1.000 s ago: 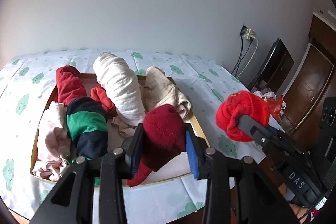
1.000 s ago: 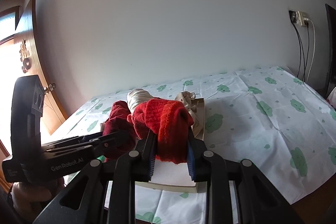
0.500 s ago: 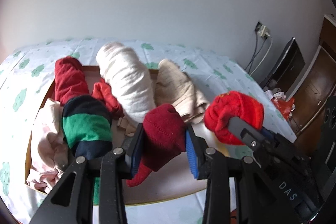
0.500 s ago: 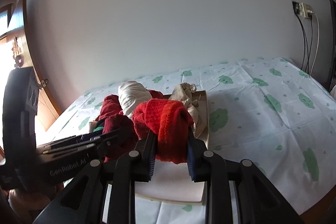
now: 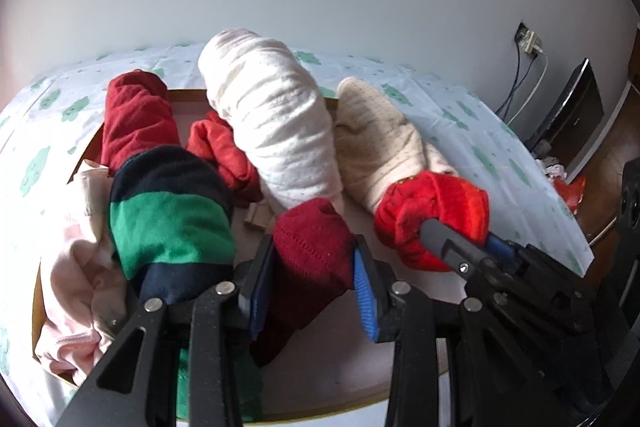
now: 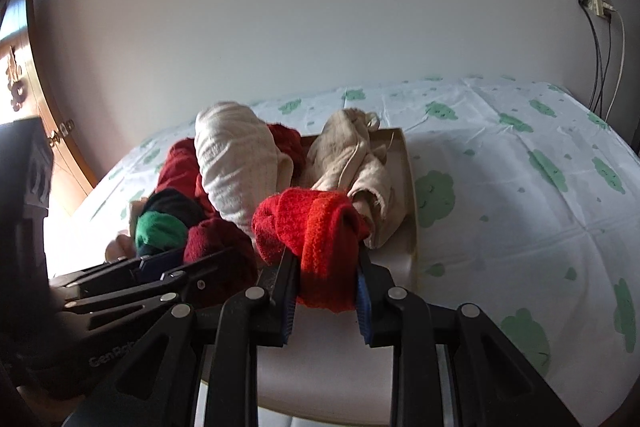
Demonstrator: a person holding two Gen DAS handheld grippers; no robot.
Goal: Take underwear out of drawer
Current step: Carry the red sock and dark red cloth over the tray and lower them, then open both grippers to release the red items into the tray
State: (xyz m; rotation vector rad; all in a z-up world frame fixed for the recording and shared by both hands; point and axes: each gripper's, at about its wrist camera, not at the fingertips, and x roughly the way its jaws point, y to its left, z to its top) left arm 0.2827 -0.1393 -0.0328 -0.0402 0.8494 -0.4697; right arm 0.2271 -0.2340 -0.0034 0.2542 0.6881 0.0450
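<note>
A shallow wooden drawer (image 5: 412, 393) lies on a white sheet with green clouds. It holds rolled garments: a white roll (image 5: 272, 131), a beige roll (image 5: 380, 147), a dark red roll (image 5: 136, 119), a green and navy roll (image 5: 168, 223) and pink cloth (image 5: 76, 267). My left gripper (image 5: 308, 291) is shut on a dark red garment (image 5: 308, 255) above the drawer's front. My right gripper (image 6: 326, 291) is shut on a bright red garment (image 6: 316, 227), beside the left one. The right gripper also shows in the left wrist view (image 5: 452, 243).
The sheet (image 6: 520, 195) spreads to the right of the drawer. A white wall stands behind. A wall socket with cables (image 6: 596, 7) is at the far right. A dark cabinet (image 5: 572, 123) and a wooden door (image 6: 24, 67) flank the bed.
Both grippers have moved forward and lower over the drawer, each still holding its garment. The rolled garments now appear closer.
</note>
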